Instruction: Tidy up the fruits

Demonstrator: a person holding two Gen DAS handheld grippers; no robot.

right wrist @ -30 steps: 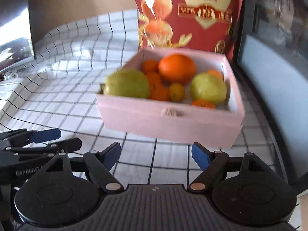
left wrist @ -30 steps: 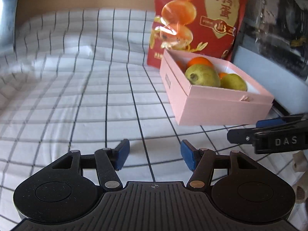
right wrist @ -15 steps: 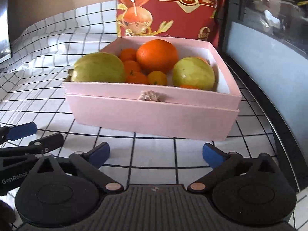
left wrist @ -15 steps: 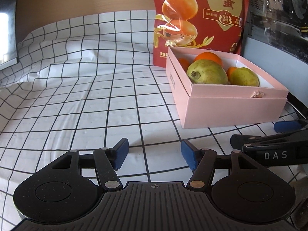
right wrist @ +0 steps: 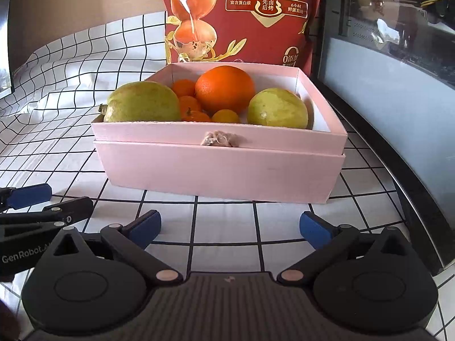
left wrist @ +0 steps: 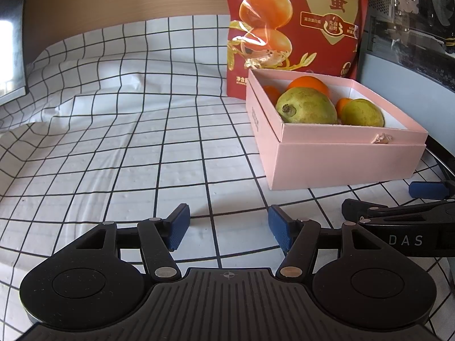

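A pink box [right wrist: 221, 167] stands on the checked cloth. It holds two green pears [right wrist: 143, 102] [right wrist: 277, 109], a large orange [right wrist: 224, 88] and several small mandarins [right wrist: 189, 105]. My right gripper [right wrist: 230, 226] is open and empty just in front of the box's near wall. In the left wrist view the box [left wrist: 341, 156] is at the right, with a pear [left wrist: 305, 106] and the orange [left wrist: 308, 83] showing. My left gripper [left wrist: 227, 226] is open and empty over the cloth, left of the box.
A red snack bag [right wrist: 241, 17] stands upright behind the box. A dark glass-fronted appliance [right wrist: 398, 65] runs along the right side. The checked cloth [left wrist: 128, 142] spreads to the left, with a dark panel [left wrist: 11, 37] at the far left edge.
Both grippers have drawn back a little and settled. The right gripper's jaws have opened wider. The box and the fruit have not moved.
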